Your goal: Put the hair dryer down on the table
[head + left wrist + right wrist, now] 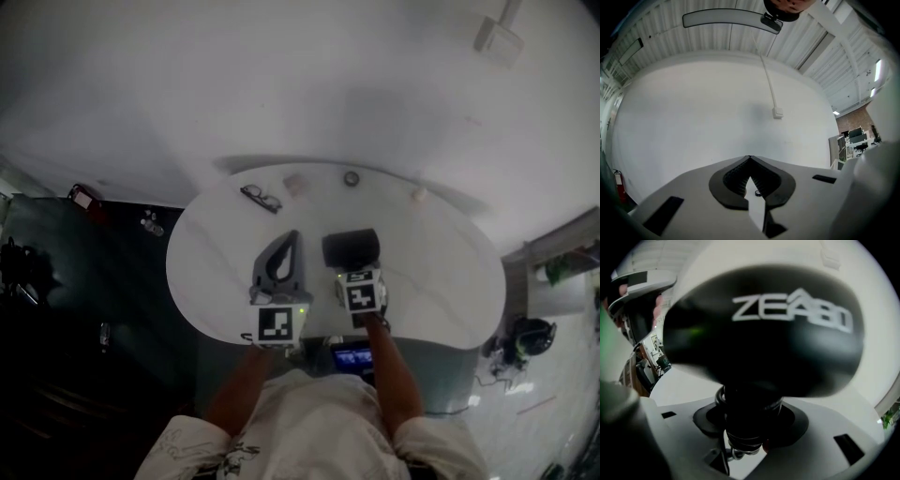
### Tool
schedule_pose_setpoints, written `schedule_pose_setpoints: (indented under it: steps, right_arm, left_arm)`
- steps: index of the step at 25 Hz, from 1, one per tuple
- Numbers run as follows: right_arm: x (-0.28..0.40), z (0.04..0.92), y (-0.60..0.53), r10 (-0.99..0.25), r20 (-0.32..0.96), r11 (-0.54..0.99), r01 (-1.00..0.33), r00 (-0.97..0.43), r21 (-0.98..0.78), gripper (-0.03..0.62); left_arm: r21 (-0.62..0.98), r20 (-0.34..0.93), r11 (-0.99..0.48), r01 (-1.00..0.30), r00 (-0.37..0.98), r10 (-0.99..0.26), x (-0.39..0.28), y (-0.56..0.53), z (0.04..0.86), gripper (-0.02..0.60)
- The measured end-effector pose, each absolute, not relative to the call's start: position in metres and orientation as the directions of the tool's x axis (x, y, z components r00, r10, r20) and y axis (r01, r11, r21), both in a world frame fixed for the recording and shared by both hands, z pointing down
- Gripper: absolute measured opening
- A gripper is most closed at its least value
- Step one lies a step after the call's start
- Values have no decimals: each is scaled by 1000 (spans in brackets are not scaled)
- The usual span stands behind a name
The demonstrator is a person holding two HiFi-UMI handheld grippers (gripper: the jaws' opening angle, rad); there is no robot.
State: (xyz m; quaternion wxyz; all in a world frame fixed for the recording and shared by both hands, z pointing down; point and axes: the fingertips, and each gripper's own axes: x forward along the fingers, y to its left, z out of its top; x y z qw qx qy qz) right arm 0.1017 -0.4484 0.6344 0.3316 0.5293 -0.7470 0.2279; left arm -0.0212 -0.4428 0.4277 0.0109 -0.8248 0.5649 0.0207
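A black hair dryer hangs over the middle of the white oval table. My right gripper is shut on its handle. In the right gripper view the dryer's body fills the frame, and the jaws of that gripper clamp the handle with the cord coiled round it. To its left, my left gripper is shut with nothing in it, its tips touching and aimed at a white wall. I cannot tell whether the dryer touches the table.
At the table's far side lie black glasses, a small pinkish object, a small dark ring and a small white object. A lit screen sits under the near edge. Dark floor lies left of the table.
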Motion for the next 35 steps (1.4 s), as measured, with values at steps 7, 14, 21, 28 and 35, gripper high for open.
schedule_pose_setpoints:
  steps: [7, 14, 21, 28, 35]
  right_arm:
    - [106, 656, -460, -610, 771, 351, -934, -182, 58, 221]
    - [100, 679, -464, -537, 827, 408, -910, -170, 78, 219]
    - [99, 707, -463, -466, 872, 447, -890, -151, 85, 219]
    - [93, 724, -449, -332, 913, 400, -912, -237, -91, 219]
    - [87, 726, -451, -323, 908, 404, -906, -268, -124, 221]
  left_arm:
    - [8, -42, -352, -936, 352, -935, -22, -443, 433, -5]
    - [2, -20, -348, -938, 348, -937, -24, -444, 441, -5]
    - [8, -19, -339, -941, 338, -941, -29, -447, 443, -5]
    - [4, -24, -338, -941, 338, -941, -32, -448, 442, -5]
    - [4, -30, -337, -942, 337, -941, -34, -446, 441, -5]
